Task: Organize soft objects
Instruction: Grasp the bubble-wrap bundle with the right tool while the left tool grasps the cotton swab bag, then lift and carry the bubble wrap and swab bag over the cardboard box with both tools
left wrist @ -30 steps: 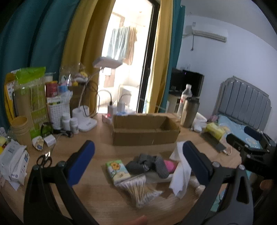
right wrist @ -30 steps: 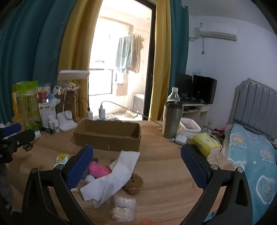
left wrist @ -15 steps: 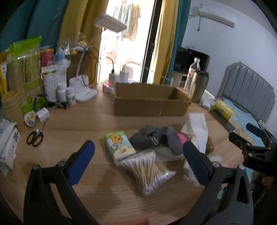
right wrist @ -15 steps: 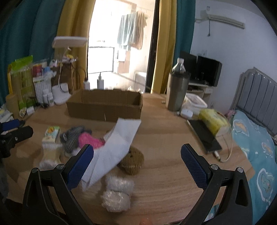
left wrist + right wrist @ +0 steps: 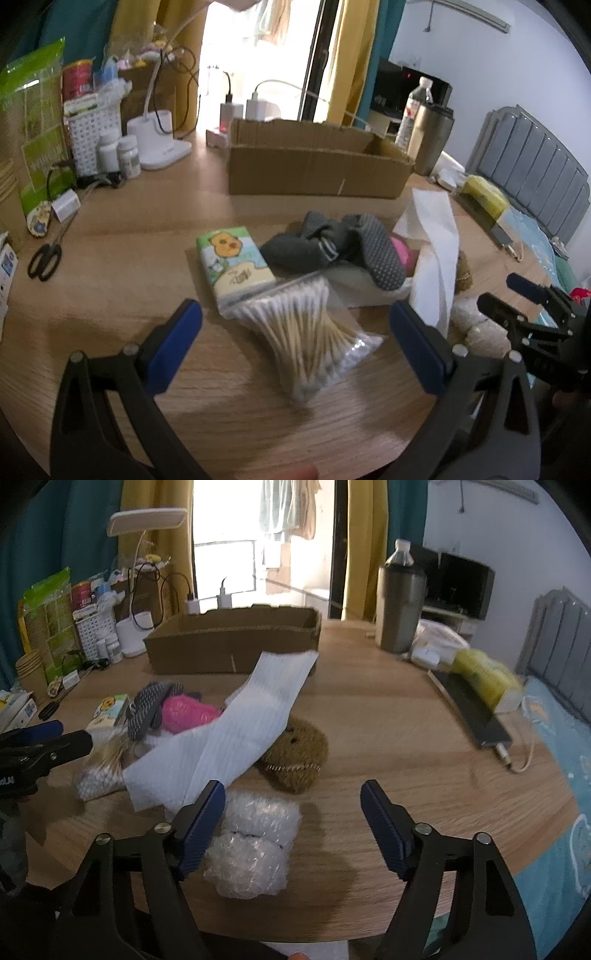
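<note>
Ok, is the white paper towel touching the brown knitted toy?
Touching. In the right wrist view the paper towel drapes over the left edge of the brown knitted toy, covering part of it with no gap visible.

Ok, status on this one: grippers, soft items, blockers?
Left gripper open over cotton swabs. Right gripper open by bubble wrap. Cardboard box unobstructed.

Left claw (image 5: 295, 332): black plastic frame, two blue ribbed fingers (image 5: 173, 347), silver screws at the pivots. Right claw (image 5: 293, 823): same build, black frame, blue pads (image 5: 384, 827), silver screw heads, faint white lettering.
</note>
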The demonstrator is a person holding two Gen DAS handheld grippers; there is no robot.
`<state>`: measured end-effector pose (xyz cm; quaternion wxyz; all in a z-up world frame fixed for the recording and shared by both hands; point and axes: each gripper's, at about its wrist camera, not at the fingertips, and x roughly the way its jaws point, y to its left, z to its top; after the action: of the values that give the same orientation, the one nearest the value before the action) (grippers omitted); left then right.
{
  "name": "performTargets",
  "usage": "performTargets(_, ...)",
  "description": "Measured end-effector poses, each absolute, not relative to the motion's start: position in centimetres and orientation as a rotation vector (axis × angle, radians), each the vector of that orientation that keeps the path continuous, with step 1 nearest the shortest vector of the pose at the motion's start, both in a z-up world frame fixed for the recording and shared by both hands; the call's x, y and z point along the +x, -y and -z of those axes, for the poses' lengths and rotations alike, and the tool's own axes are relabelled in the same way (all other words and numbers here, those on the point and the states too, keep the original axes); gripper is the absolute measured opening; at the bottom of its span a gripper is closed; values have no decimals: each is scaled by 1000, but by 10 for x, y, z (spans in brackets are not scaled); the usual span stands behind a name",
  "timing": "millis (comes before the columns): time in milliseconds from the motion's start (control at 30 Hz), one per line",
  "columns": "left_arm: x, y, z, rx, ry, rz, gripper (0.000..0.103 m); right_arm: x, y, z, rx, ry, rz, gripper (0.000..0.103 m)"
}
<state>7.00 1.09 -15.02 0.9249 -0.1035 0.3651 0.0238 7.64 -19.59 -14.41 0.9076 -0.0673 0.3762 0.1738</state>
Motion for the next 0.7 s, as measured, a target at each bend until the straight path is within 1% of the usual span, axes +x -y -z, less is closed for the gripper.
performTargets(33,72,-11,152,-215,-759,-49,102,77,196,146,-136,-785,-365,72)
performTargets(100,75,-10,156,-214,-772,-48,102,78,195,149,-132,-800,-382,63)
performTargets(133,76,-9,158,-215,-779,-47,102,78,195,151,-129,-808,-393,61)
performTargets(167,77,-9,160,-217,-788,-48,101,78,195,152,-125,-813,-402,59)
performTargets(267,80,-8,164,-221,-807,-45,99,78,193,155,-130,-824,-424,59)
performTargets(300,81,-7,166,-225,-815,-44,96,78,191,157,-134,-837,-433,59)
performTargets(333,82,-8,167,-228,-822,-42,88,79,190,160,-144,-850,-439,59)
performTargets(400,85,-8,172,-235,-842,-34,87,79,189,167,-150,-871,-448,44)
performTargets(433,86,-8,174,-239,-850,-32,83,79,191,169,-138,-873,-450,41)
performTargets(467,87,-8,175,-237,-857,-30,78,79,191,169,-137,-871,-446,40)
performTargets(500,88,-7,177,-234,-864,-25,78,80,191,168,-138,-869,-447,38)
performTargets(533,89,-6,178,-235,-870,-18,74,79,193,167,-133,-867,-447,38)
performTargets(567,89,-6,178,-235,-875,-17,67,80,194,166,-131,-860,-447,37)
performTargets(667,91,-5,182,-254,-893,14,57,81,199,160,-126,-836,-444,37)
performTargets(700,91,-4,182,-256,-894,17,55,82,200,158,-122,-831,-442,37)
